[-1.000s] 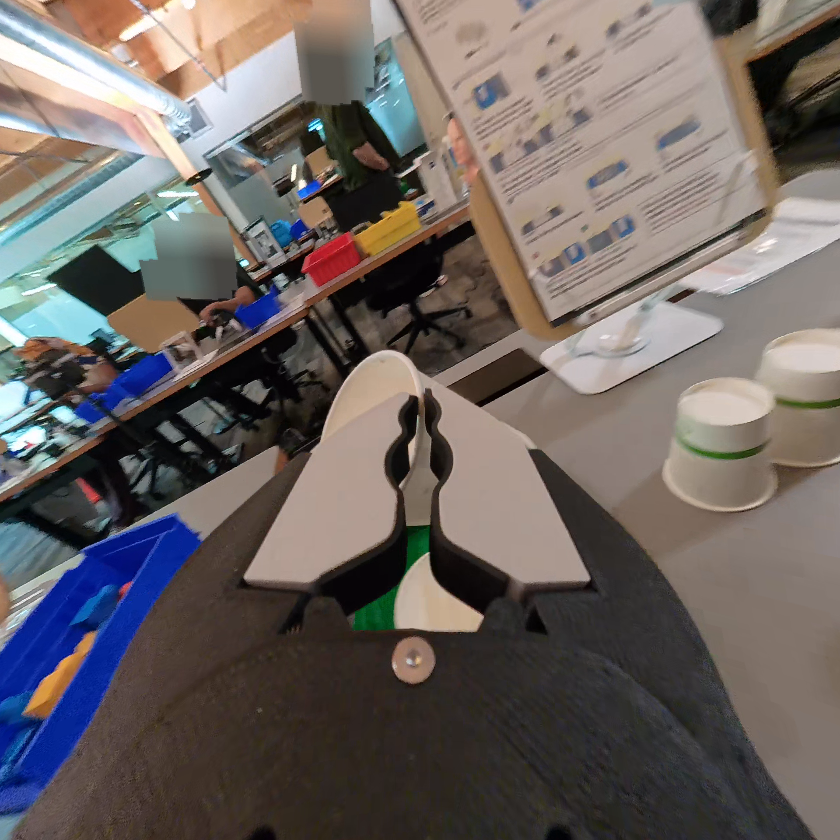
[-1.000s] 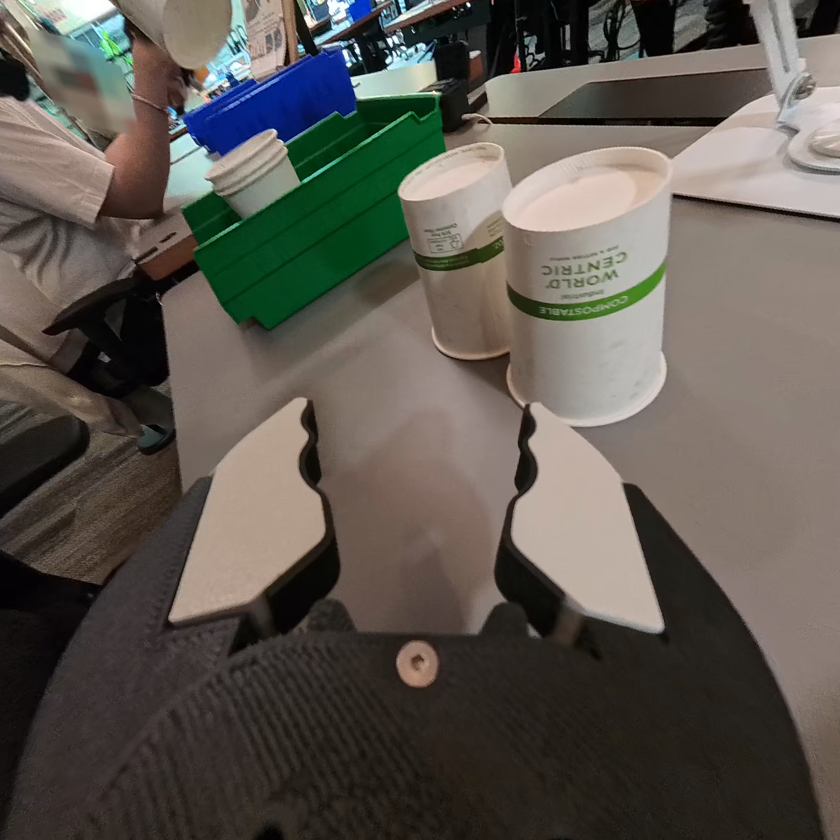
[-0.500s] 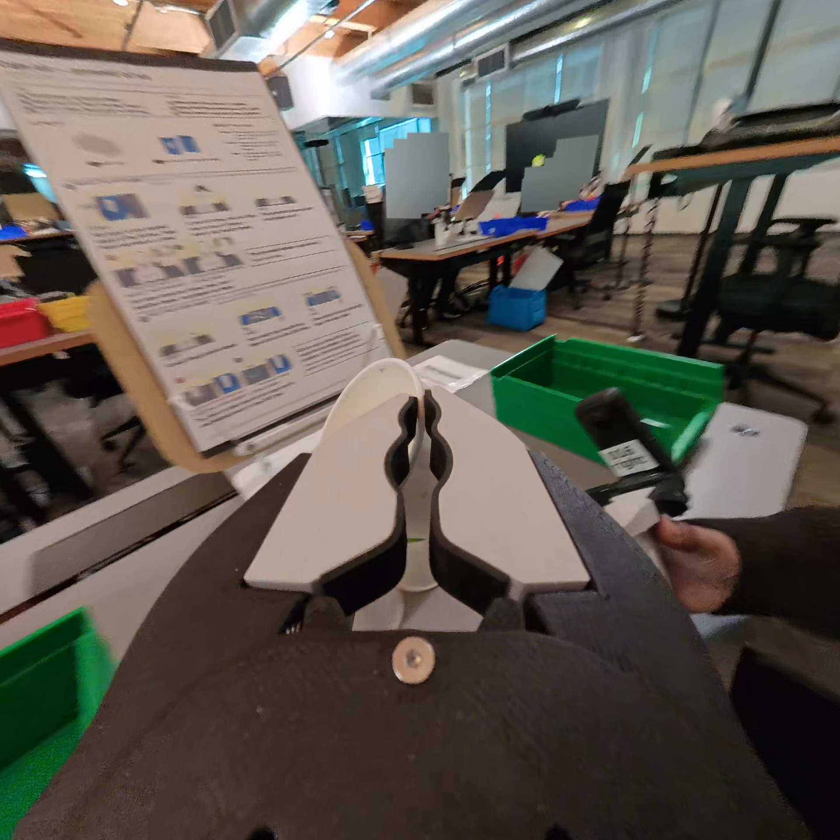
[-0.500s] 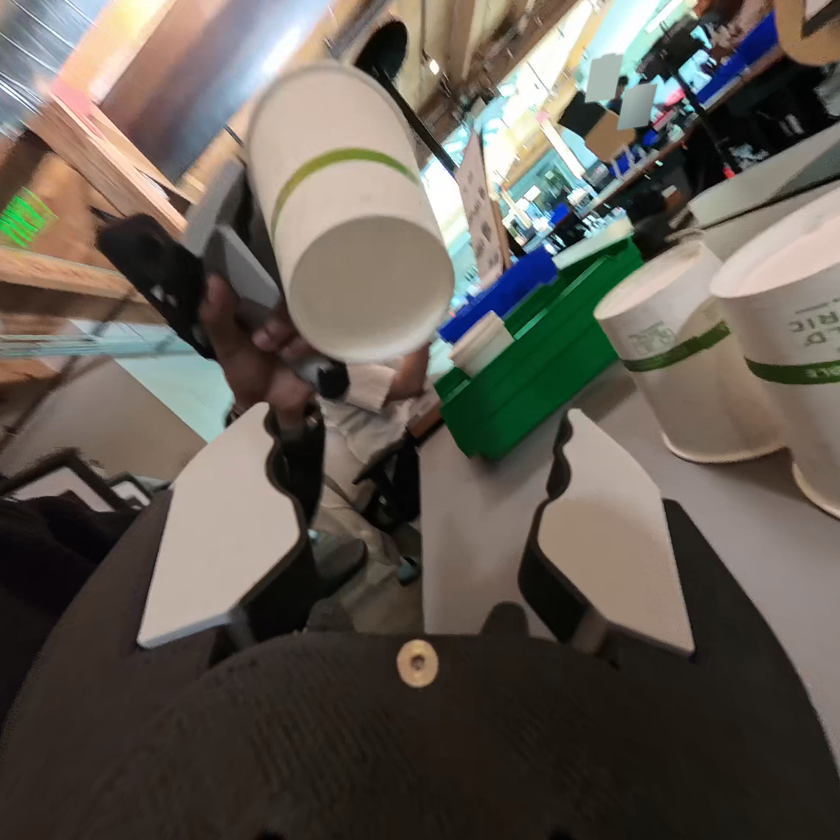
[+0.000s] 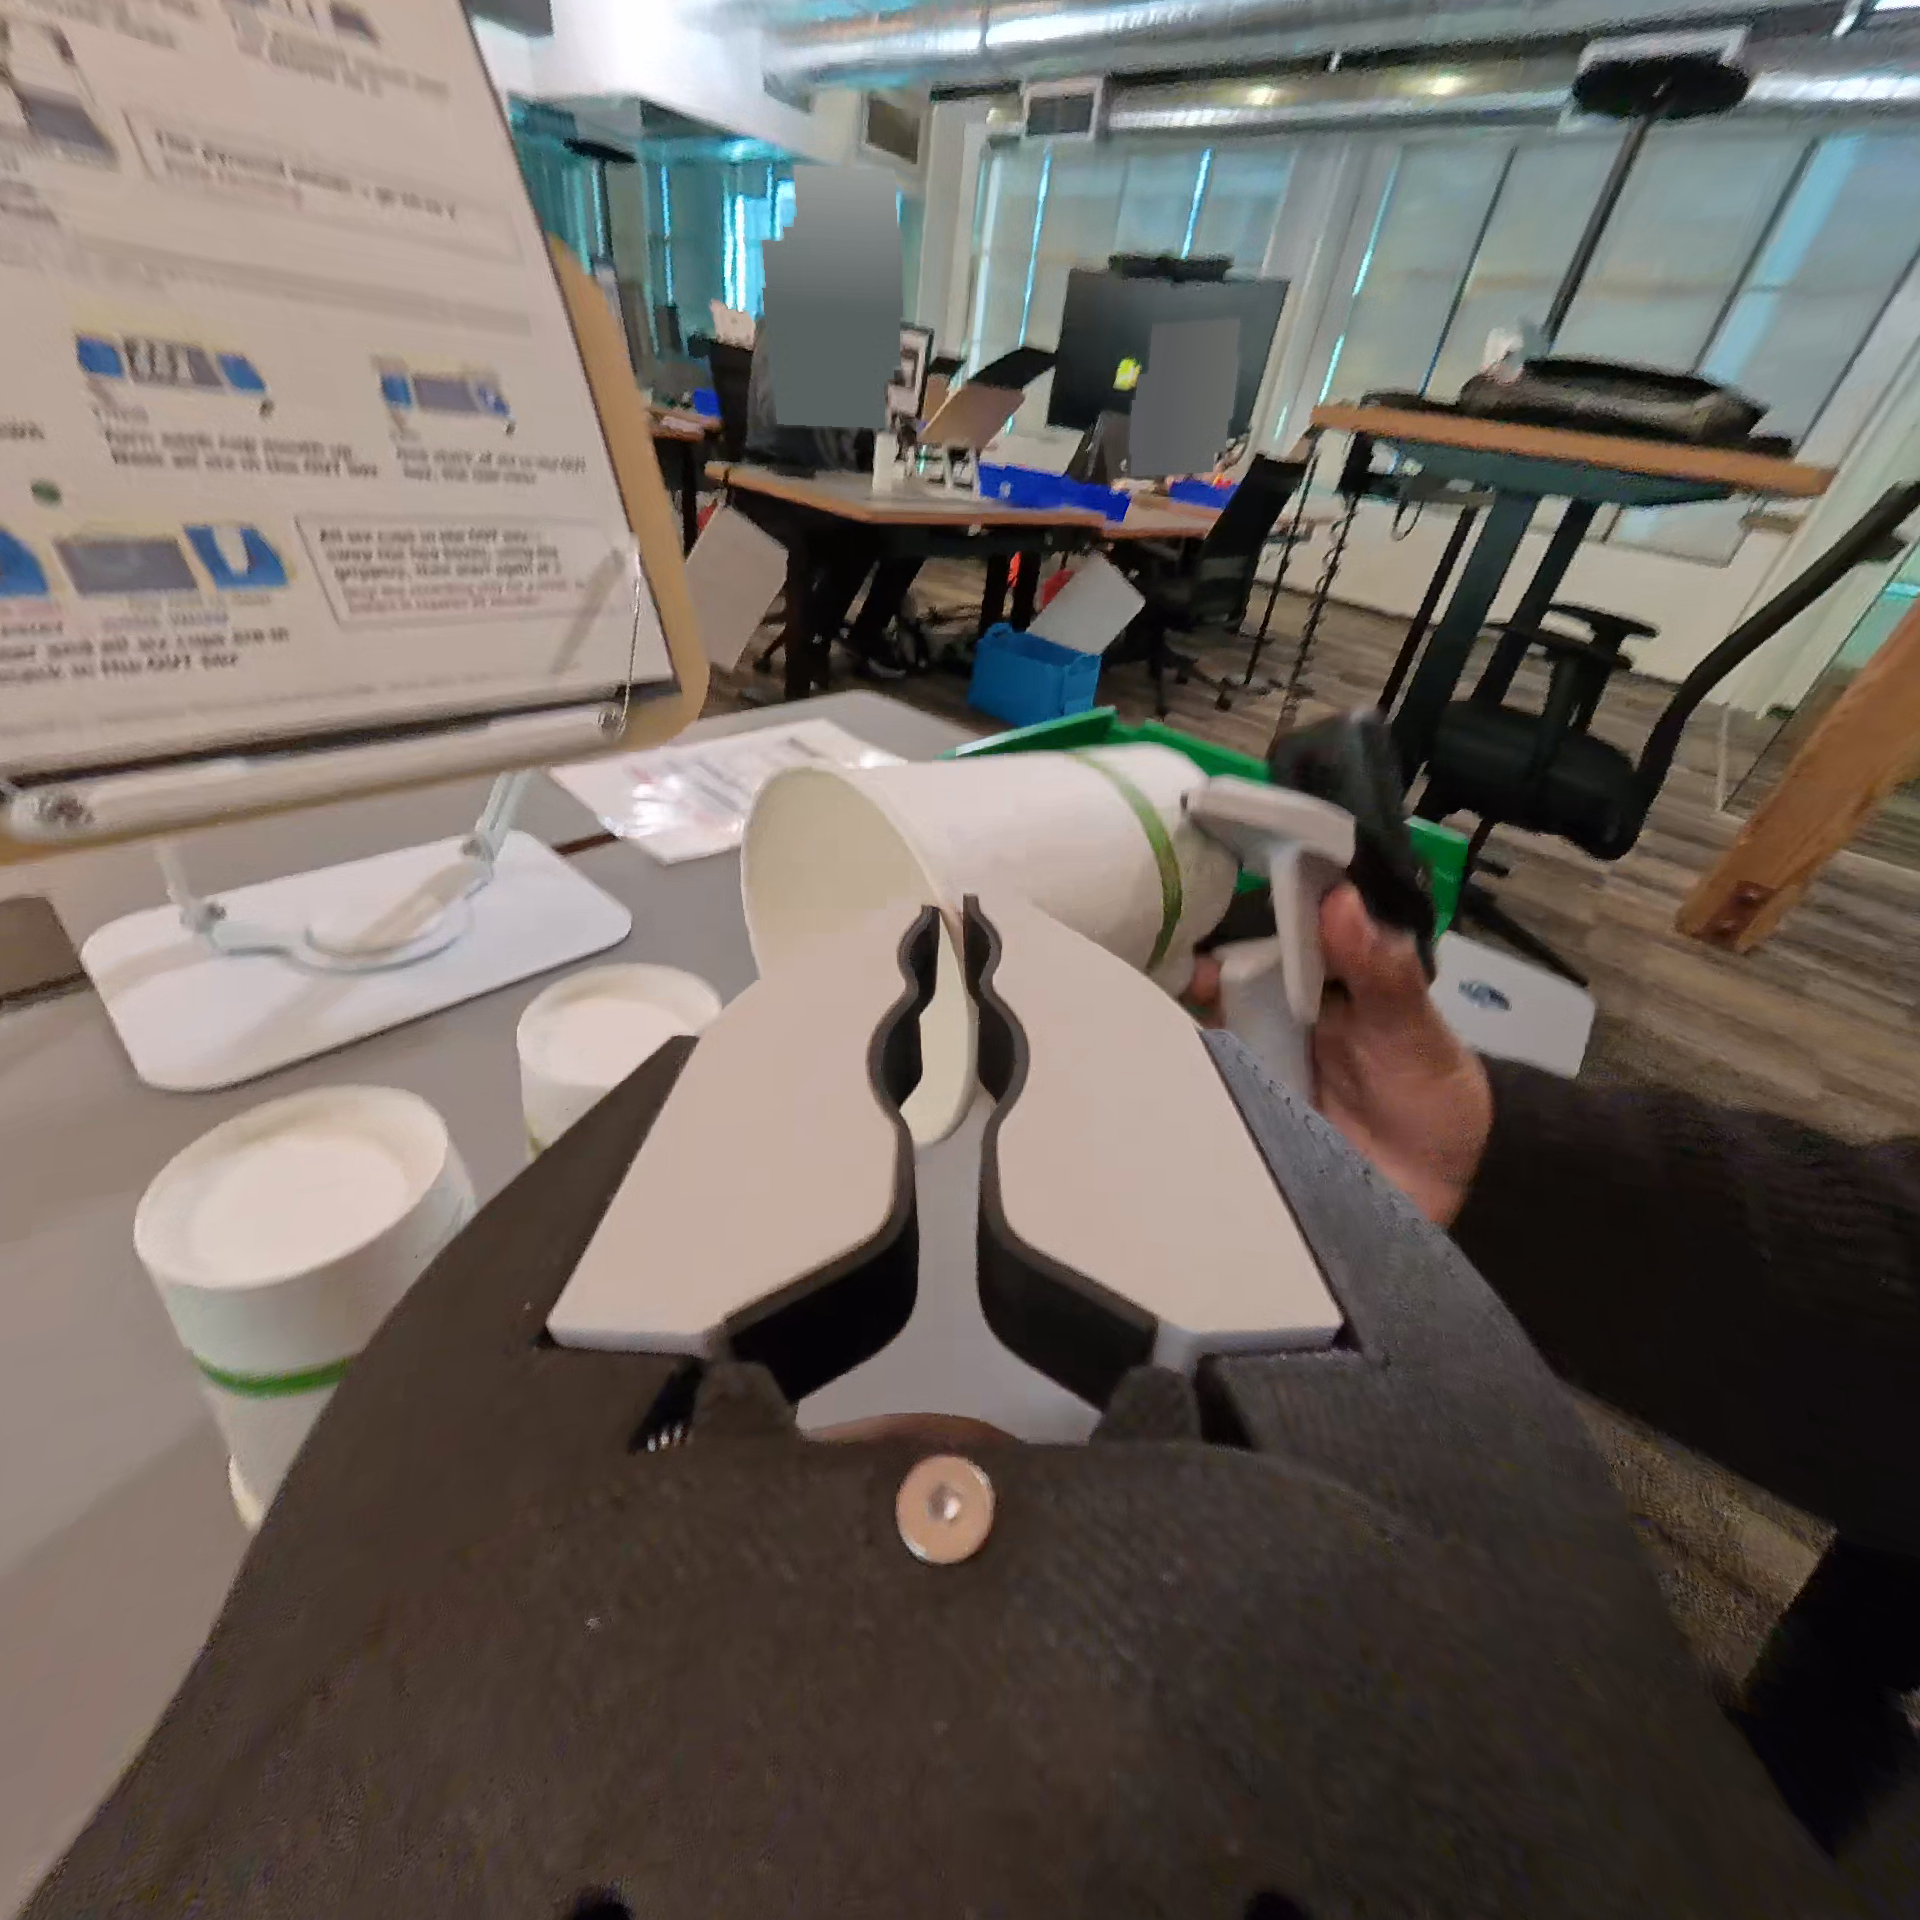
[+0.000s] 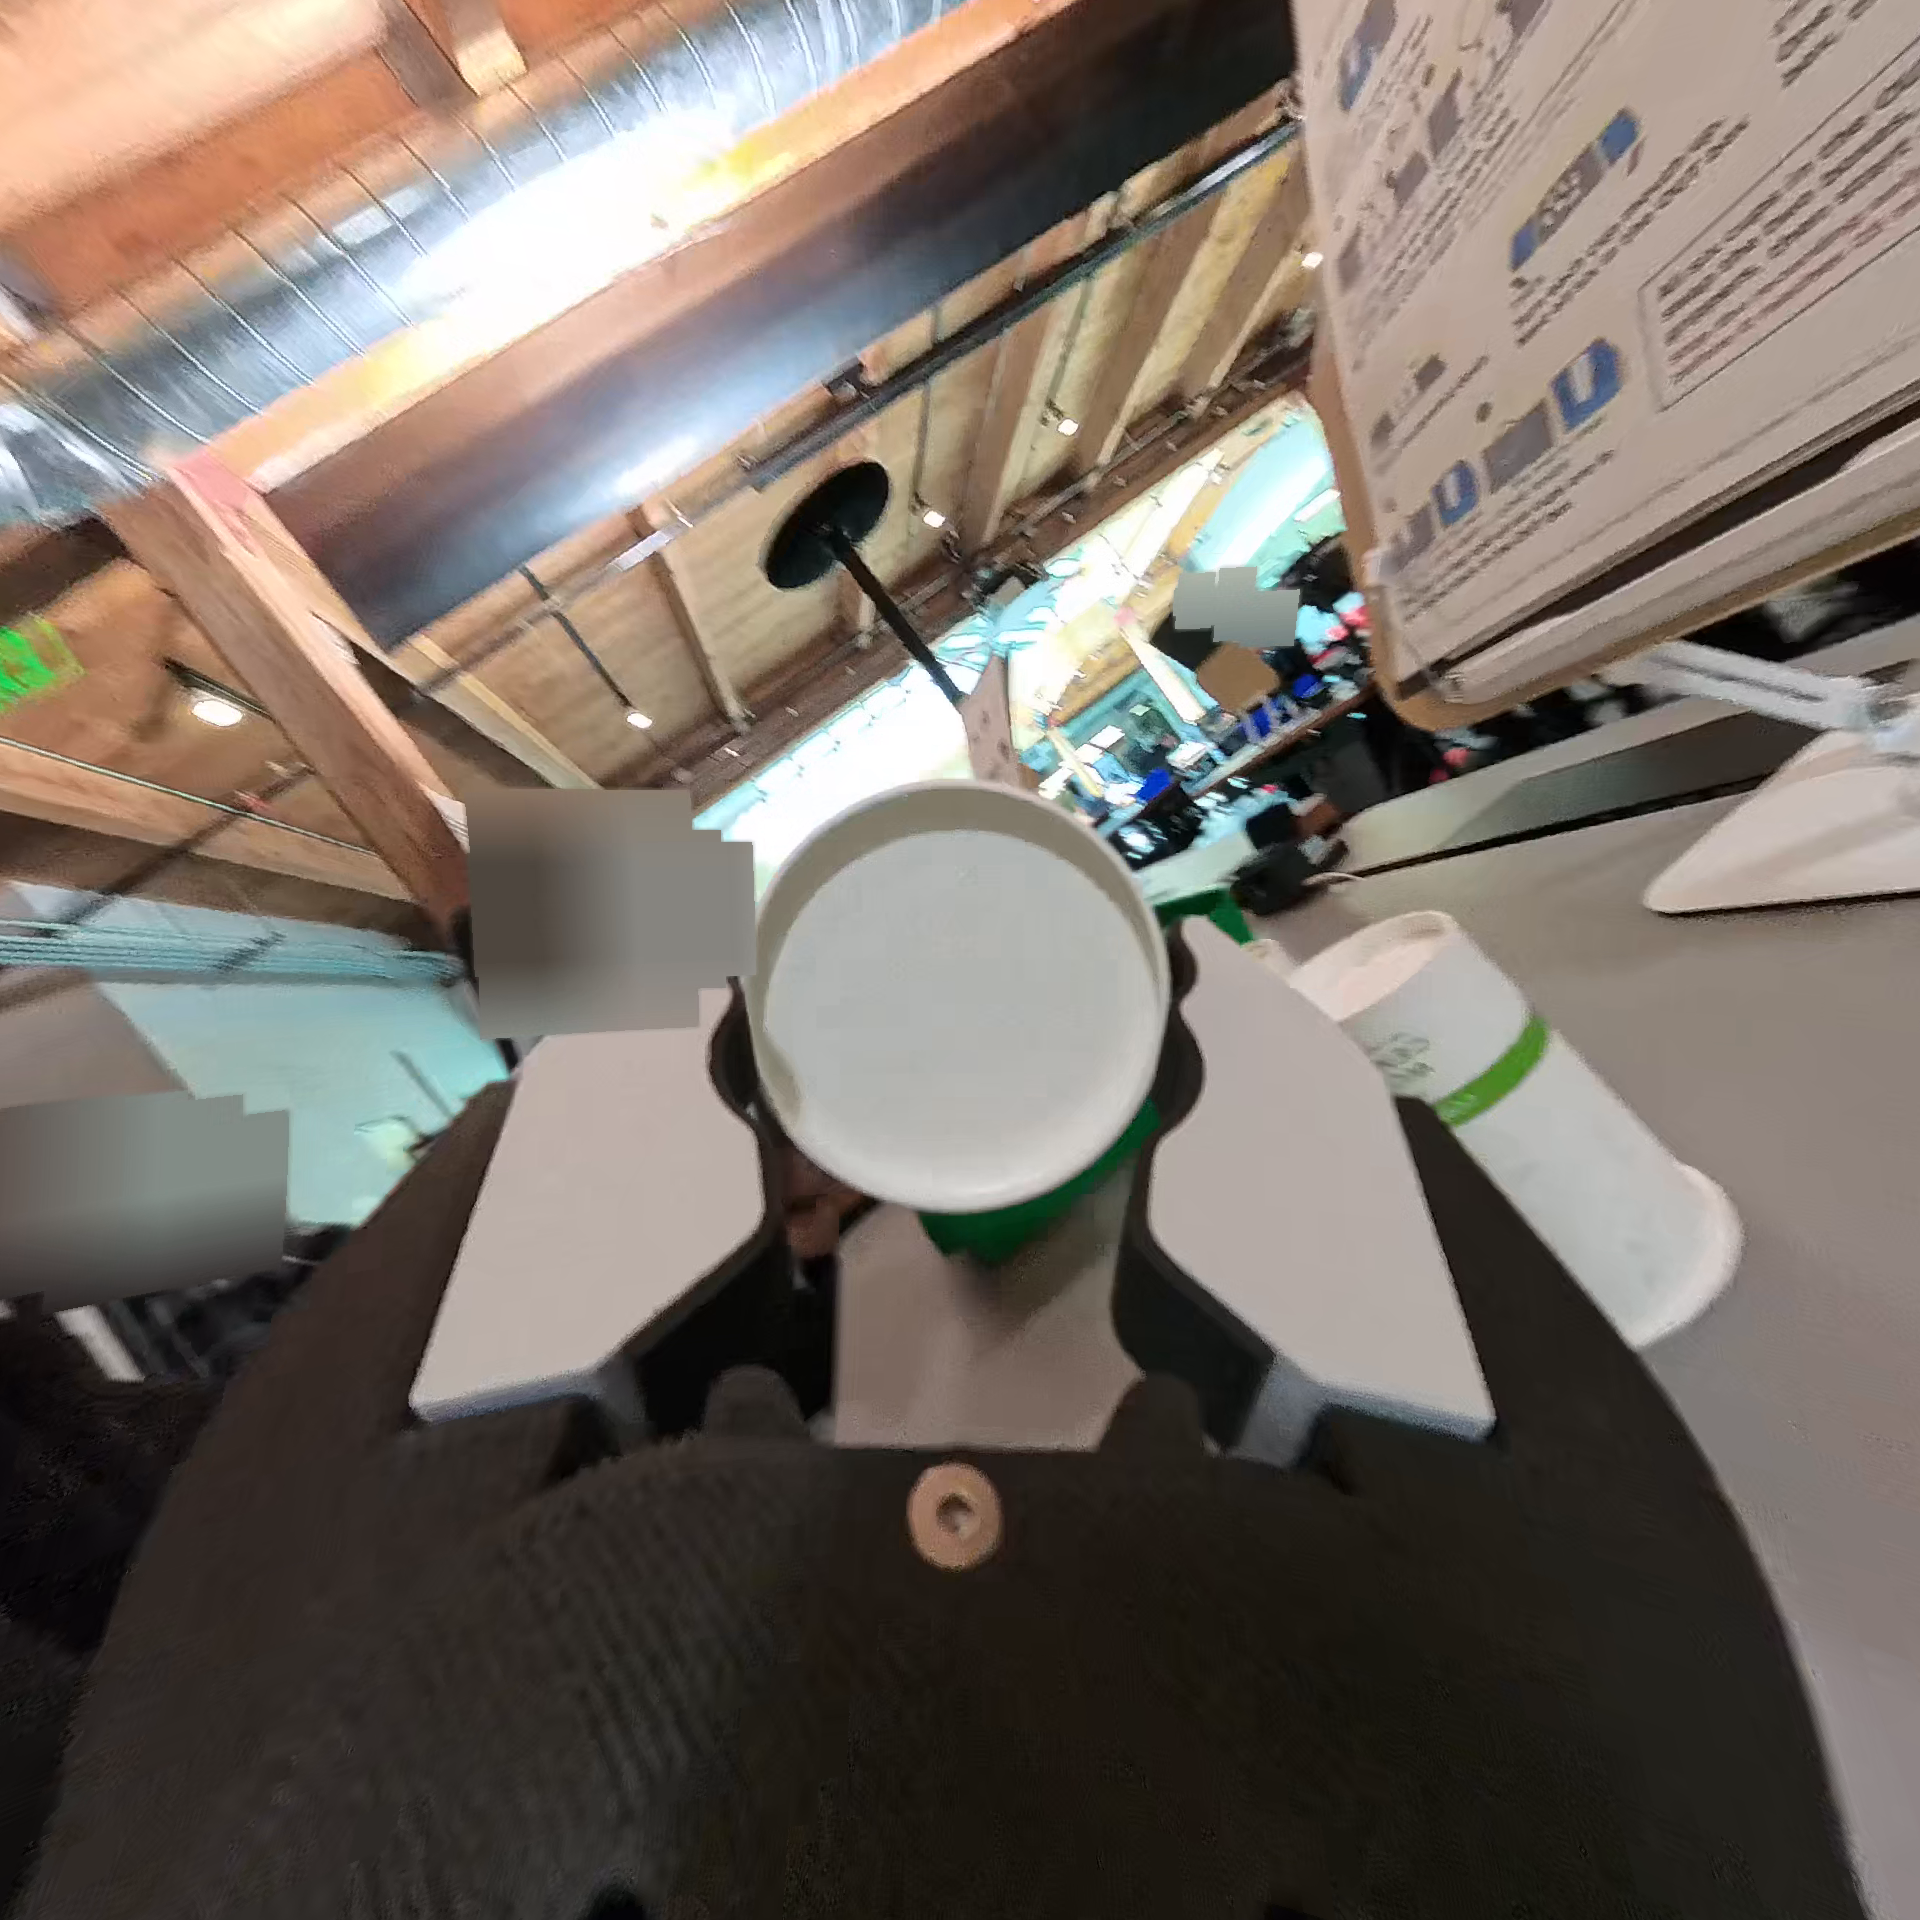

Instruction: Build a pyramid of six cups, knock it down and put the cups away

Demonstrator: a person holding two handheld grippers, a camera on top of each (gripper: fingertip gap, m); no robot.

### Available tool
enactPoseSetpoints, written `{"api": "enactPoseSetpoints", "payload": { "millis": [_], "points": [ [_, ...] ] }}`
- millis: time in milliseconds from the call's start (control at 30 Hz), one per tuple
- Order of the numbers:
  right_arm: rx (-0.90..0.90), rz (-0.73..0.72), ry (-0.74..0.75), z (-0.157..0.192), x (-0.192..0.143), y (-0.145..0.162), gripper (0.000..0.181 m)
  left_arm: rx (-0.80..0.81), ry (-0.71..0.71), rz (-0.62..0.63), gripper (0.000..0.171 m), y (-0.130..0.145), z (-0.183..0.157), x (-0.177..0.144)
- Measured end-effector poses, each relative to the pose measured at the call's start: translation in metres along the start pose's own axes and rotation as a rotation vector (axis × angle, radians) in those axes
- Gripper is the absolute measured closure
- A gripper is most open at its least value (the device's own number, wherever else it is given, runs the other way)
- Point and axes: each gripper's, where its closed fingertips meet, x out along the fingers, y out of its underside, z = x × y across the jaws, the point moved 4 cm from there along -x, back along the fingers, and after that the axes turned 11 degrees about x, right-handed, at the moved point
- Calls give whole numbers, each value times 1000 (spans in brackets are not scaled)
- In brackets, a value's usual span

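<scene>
**Cup now held at both ends**

Half a second ago the right gripper [image 6: 956, 1013] hung wide open short of the cup [image 5: 1018, 842]; now it has come up to the base and narrowed, and its jaws clasp the base on either side; the left gripper [image 5: 951, 914] has swung round with it, jaws pressed almost together, pinching the thin wall at the rim; the cup lies sideways in the air above the worktop [image 5: 62, 1195], mouth towards the left gripper.

In my judgement the rim pinch is the weak point: paper buckles there, so light pressure and no twisting; the base is stiffer, so the right jaws should sit square across it and both hands stay level.

The left wrist view gives the whole side of the cup with its green band, the hand [image 5: 1392, 1060] on the right gripper, two upturned cups [image 5: 301, 1226] on the worktop, the sheet stand [image 5: 343, 935] and the green bin [image 5: 1439, 836]; the right wrist view gives only the round bottom end-on between its jaws, one upturned cup [image 6: 1507, 1122] beside it, and mostly ceiling; the rim pinch is hidden there.
</scene>
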Motion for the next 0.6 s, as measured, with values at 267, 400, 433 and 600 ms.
{"api": "enactPoseSetpoints", "payload": {
  "millis": [267, 400, 433, 600],
  "points": [
    [-445, 284, 499, -24, -15, -35, 104, -22, -47, 205, 158, 86, 12, -32],
    [-559, 561, 758, -50, -17, -37, 104, -57, -54, 298, 157, 124, 18, -44],
    [-555, 616, 782, -56, -14, -34, 104, -71, -49, 311, 157, 127, 19, -43],
    [-561, 901, 988, -95, -8, -21, 104, -102, -30, 287, 157, 121, 22, -42]
  ]
}}
